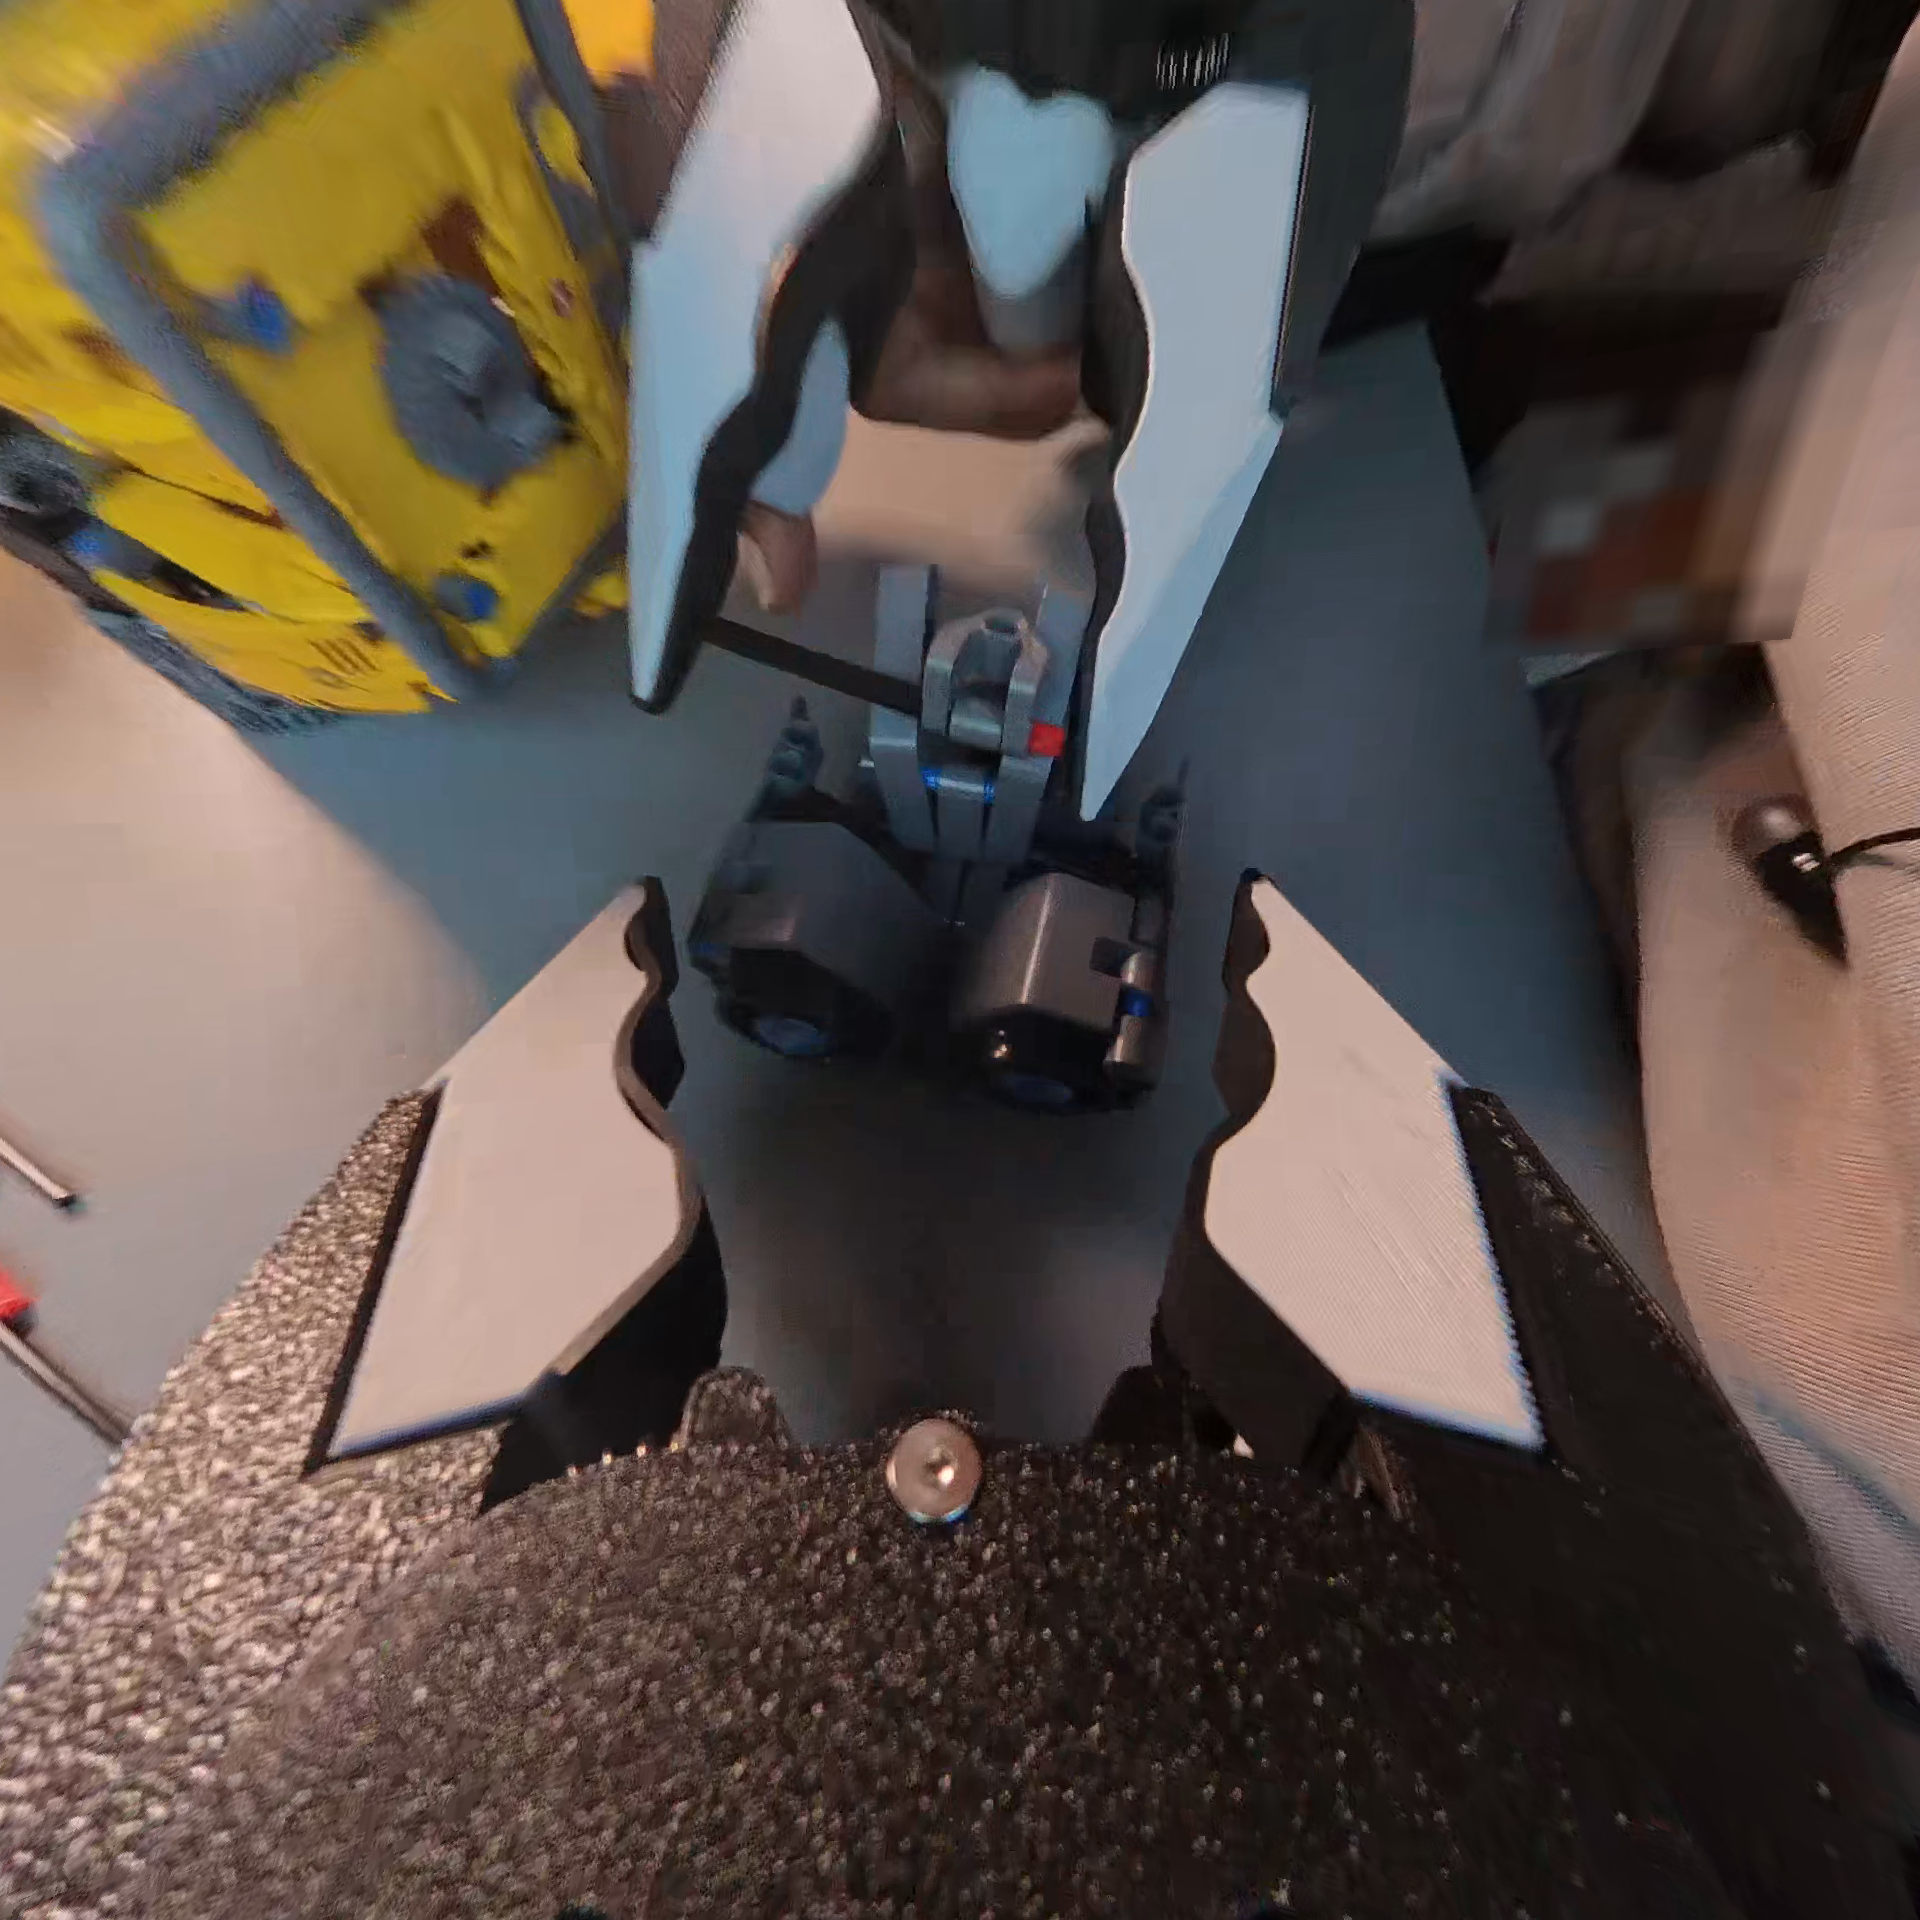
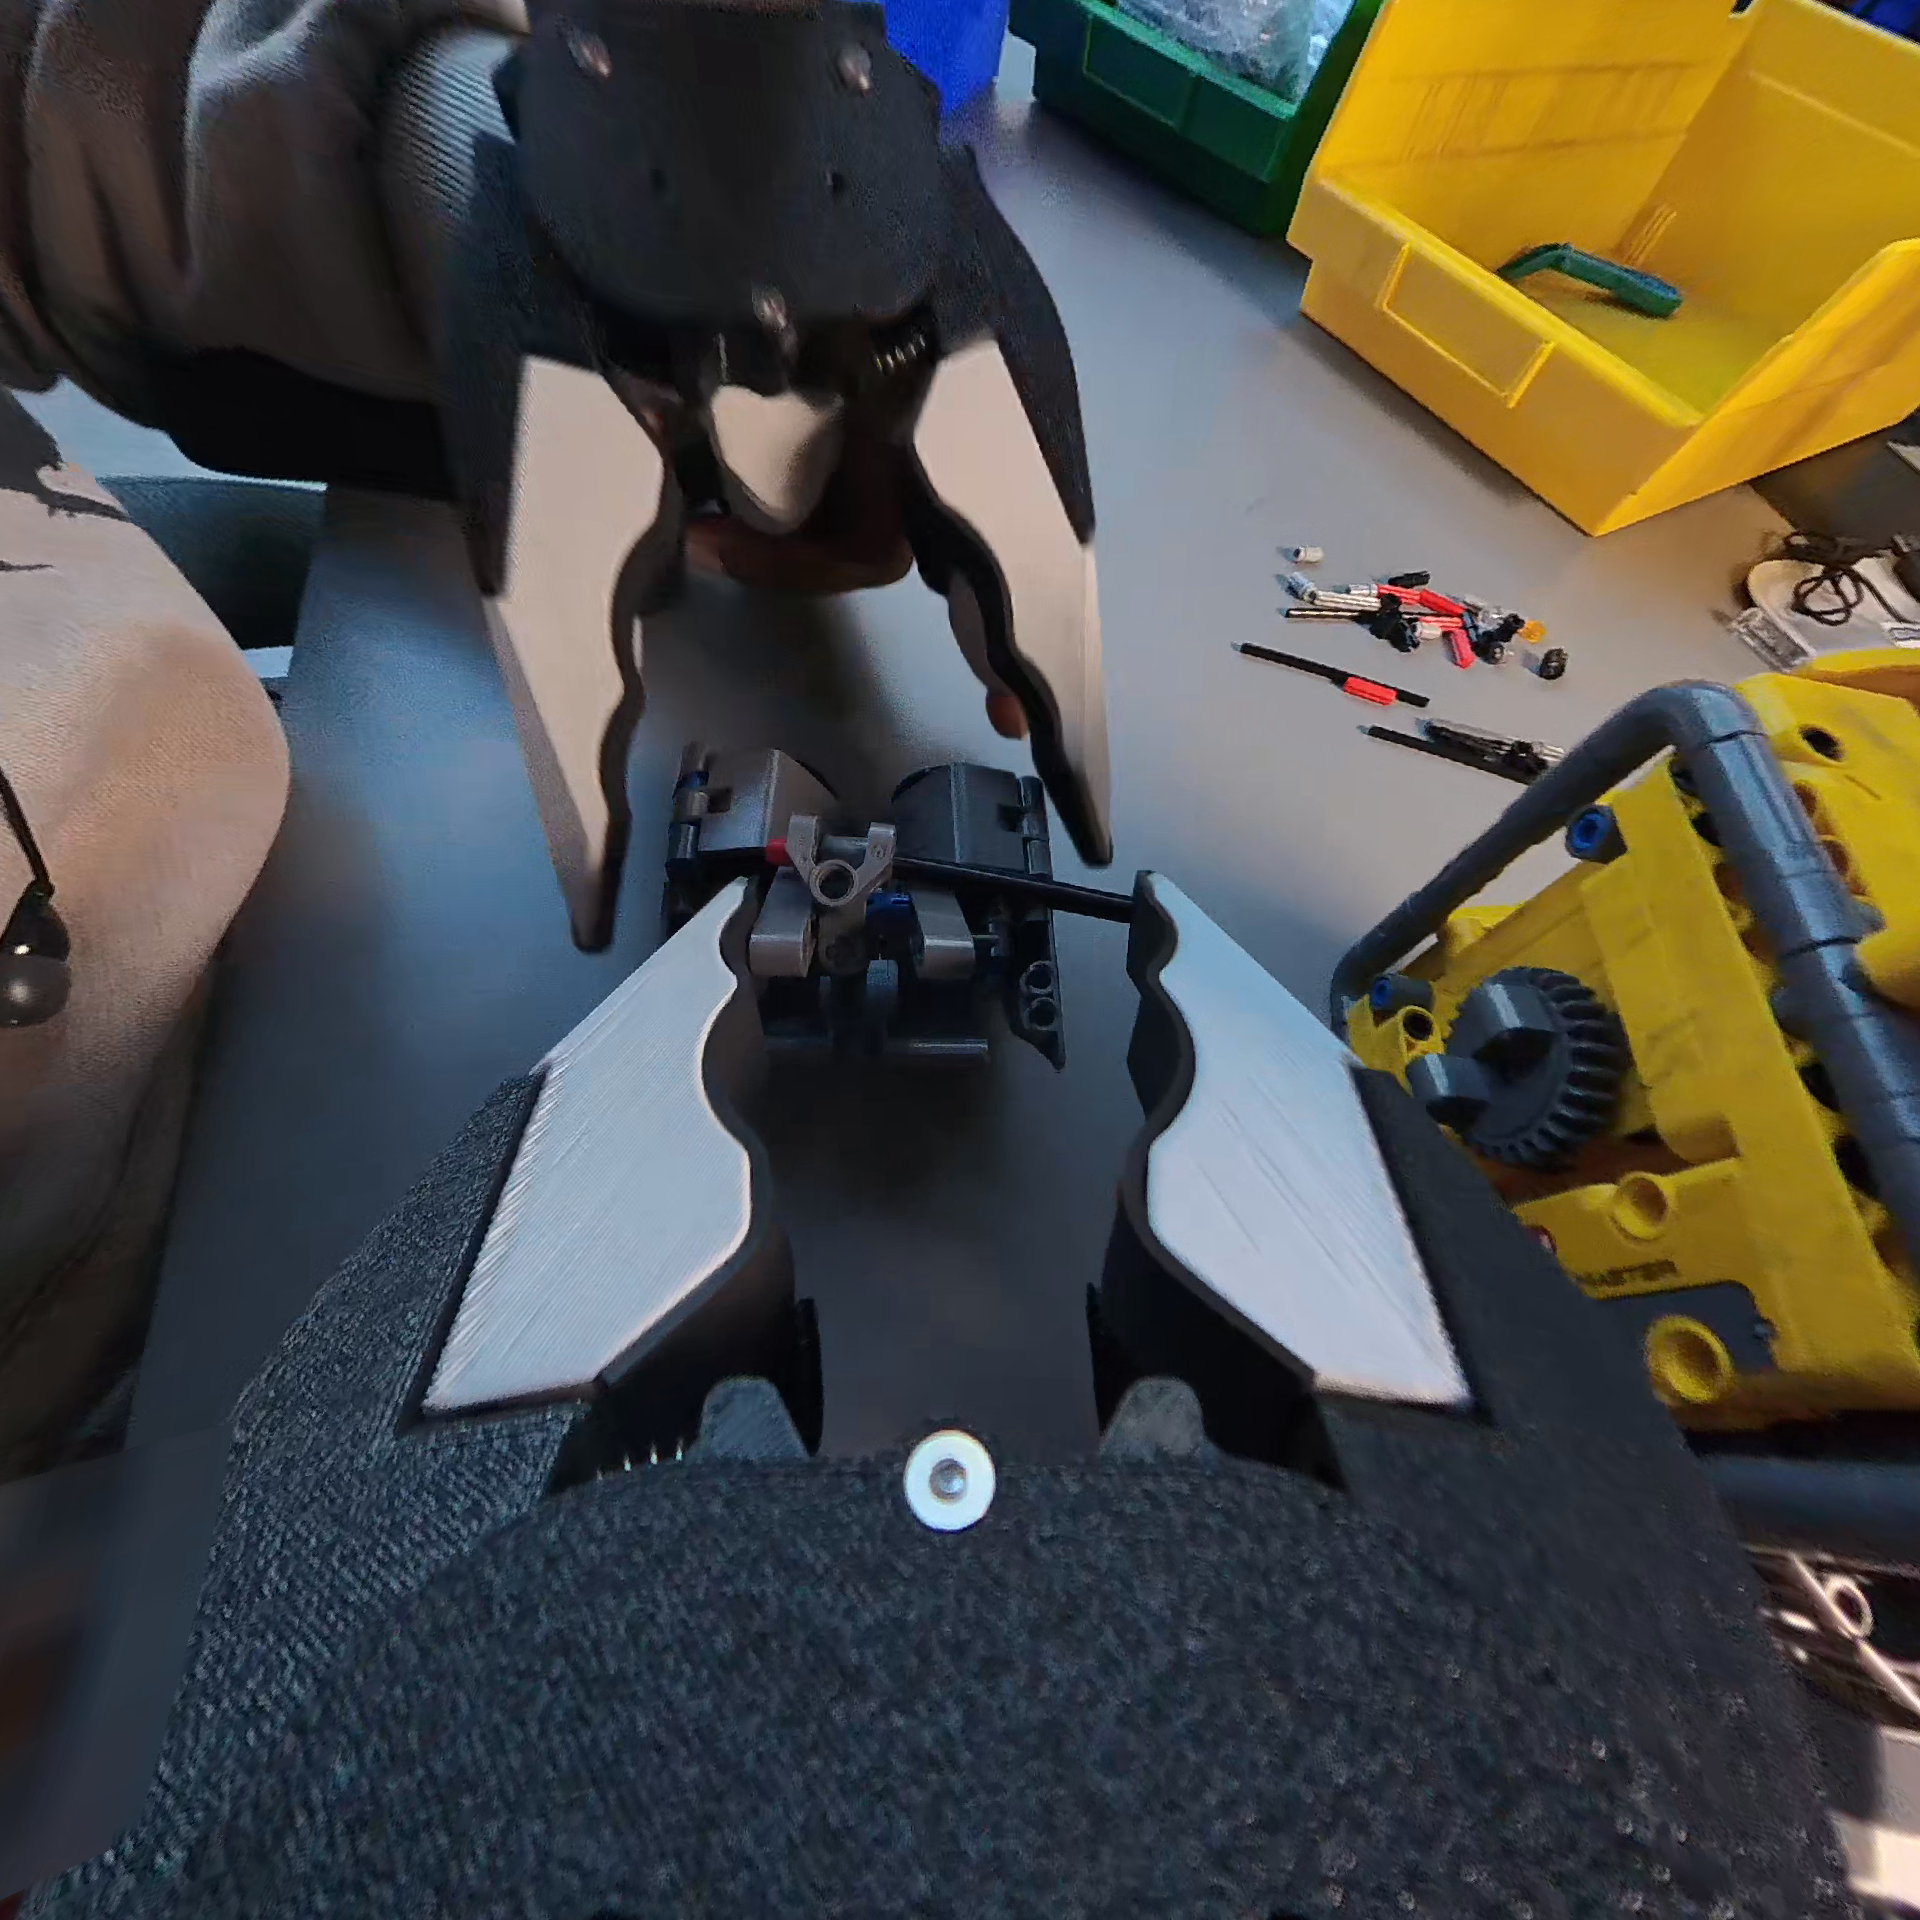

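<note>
While both tools, left (image 1: 951, 904) and right (image 2: 935, 904), gape wide and empty around the grey brick assembly (image 2: 862, 914) at frame centre, its protruding black axle (image 2: 1013, 883) risks snagging.

Your left gripper (image 1: 951, 894) and right gripper (image 2: 940, 899) show pale silver-grey finger faces edged in black, set in speckled black bodies. Between them on the plain grey table (image 2: 1195, 499) sits a dark grey and black brick-built assembly (image 2: 862, 914) with blue pins, one red pin and a thin black axle (image 2: 1013, 883). You also have a yellow model (image 2: 1662, 1091) with a dark grey gear, a yellow bin (image 2: 1558, 384), a green bin (image 2: 1174, 94), and loose red, black and silver parts (image 2: 1423, 613).
</note>
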Demonstrator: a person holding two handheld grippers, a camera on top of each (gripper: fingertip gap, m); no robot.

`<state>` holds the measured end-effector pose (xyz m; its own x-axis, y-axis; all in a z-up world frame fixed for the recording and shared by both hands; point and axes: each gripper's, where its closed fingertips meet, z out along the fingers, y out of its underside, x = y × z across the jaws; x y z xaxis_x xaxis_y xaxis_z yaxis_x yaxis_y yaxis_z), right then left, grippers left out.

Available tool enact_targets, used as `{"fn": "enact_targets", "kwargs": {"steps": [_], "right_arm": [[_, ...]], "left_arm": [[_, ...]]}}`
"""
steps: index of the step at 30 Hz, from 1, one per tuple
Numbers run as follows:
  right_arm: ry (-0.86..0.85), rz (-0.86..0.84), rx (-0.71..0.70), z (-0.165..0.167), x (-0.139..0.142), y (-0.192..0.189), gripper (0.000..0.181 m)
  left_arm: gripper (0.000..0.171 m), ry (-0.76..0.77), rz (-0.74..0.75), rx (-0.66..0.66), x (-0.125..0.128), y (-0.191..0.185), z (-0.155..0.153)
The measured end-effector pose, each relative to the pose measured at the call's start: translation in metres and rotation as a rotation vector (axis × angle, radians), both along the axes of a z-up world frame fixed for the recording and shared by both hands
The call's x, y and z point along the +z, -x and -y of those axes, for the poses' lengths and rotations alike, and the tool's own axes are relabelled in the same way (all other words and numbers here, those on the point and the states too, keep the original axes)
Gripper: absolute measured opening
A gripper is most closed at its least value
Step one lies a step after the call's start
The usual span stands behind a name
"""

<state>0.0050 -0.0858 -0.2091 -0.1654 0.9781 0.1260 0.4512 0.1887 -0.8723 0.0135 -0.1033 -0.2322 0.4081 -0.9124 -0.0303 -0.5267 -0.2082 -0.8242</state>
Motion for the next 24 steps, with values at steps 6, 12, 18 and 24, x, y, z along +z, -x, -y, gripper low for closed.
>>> {"fn": "enact_targets", "kwargs": {"steps": [6,12,18,24], "right_arm": [[0.022,-0.018,0.052,0.008,0.001,0.002,0.071],[-0.003,-0.04,0.056,0.01,0.006,0.004,0.069],[-0.005,-0.051,0.077,0.013,0.007,0.004,0.068],[-0.017,-0.066,0.063,0.013,0.008,0.002,0.07]], "left_arm": [[0.099,0.038,-0.077,-0.069,-0.016,-0.005,0.001],[0.099,0.101,-0.071,-0.087,-0.018,-0.007,0.003],[0.099,0.138,-0.068,-0.107,-0.019,-0.009,0.007],[0.099,0.137,-0.068,-0.113,-0.018,-0.01,0.009]]}}
